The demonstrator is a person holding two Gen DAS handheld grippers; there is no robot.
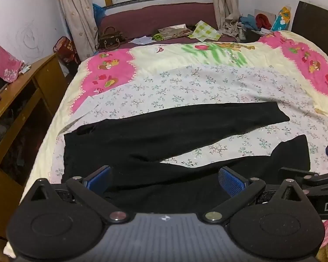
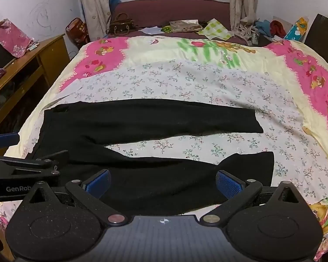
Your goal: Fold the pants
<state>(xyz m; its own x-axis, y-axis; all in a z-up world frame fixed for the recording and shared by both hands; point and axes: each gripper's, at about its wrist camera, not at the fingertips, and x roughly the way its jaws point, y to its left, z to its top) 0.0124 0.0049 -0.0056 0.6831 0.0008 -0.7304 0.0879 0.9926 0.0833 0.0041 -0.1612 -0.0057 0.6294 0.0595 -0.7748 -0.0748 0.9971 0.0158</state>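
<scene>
While the black pants (image 2: 146,118) are lying sideways across the bed (image 2: 207,80), both grippers, left gripper (image 1: 164,181) and right gripper (image 2: 163,181), are hovering over the near leg, jaws wide open, holding nothing.

Black pants (image 1: 164,128) (image 2: 146,120) are lying flat across the floral sheet (image 1: 185,87) (image 2: 185,80), waistband toward the sheet's left edge, both legs spreading apart in a V toward its right side.
</scene>
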